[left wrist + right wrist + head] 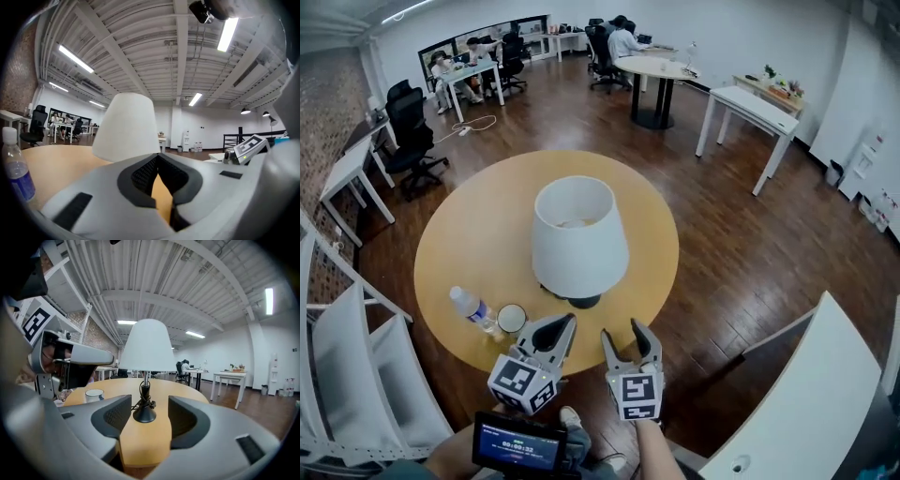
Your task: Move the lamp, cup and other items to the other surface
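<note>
Lamp point(579, 234) looks light but top-heavy, best taken by its stiff stem point(146, 377) at twelve o'clock from the empty, parted right gripper point(623, 334), the left gripper point(563, 323) clenched on nothing.

The only writing I find is on the small black screen point(518, 444) at the bottom of my head view: green digits like a timer, too small to read surely. The clear plastic bottle point(472, 307) has a blue label I cannot read.
</note>
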`<state>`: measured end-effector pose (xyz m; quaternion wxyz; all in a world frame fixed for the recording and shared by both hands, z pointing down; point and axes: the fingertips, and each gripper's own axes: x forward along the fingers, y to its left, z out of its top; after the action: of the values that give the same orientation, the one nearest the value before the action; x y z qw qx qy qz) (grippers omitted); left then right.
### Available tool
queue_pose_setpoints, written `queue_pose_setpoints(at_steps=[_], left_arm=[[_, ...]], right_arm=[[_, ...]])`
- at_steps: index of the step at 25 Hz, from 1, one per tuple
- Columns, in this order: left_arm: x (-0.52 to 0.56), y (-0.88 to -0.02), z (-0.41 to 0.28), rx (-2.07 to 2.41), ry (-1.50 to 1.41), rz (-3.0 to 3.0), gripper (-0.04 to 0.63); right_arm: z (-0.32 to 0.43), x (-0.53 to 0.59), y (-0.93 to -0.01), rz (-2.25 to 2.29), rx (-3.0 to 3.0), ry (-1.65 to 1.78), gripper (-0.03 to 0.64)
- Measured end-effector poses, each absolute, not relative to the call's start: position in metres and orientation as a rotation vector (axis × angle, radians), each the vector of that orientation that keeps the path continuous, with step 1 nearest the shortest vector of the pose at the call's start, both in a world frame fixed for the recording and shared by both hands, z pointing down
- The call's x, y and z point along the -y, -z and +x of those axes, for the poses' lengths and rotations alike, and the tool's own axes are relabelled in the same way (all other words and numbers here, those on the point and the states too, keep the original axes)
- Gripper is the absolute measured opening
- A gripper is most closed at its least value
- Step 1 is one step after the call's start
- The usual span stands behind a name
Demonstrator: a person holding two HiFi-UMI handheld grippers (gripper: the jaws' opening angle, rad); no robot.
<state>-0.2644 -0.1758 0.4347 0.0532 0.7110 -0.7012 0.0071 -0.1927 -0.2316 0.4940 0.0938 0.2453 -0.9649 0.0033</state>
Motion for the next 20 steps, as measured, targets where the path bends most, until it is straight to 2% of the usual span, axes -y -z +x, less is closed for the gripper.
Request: queue_pose_setpoints(at_steps=[2,4,9,14,20], left_arm=[[0.174,-0.429,-0.230,2.081,-0.015,2.217,0.008],[0.172,-0.426,-0.198,2.025,-0.001,2.269,0.008],[0.161,-0.414,-0.122,1.924,-0.030,2.405,0.006],[0.146,-0.407,-0.070,1.847,-0.037,2.474,0.006],[0.136,-0.394,-0.038,1.784,-0.035,2.535,0.005]], right_arm=[[-0.162,0.224,-0.475,0.777,2.873,-0.002,0.172],[-0.133,0.215,-0.458,0.816,2.885,-0.018,0.154],[-0.067,0.191,-0.418,0.886,2.960,-0.101,0.035],[-0.023,0.163,-0.398,0.877,2.993,-0.112,0.006],[-0.001,0.144,-0.387,0.872,2.986,-0.079,0.006]])
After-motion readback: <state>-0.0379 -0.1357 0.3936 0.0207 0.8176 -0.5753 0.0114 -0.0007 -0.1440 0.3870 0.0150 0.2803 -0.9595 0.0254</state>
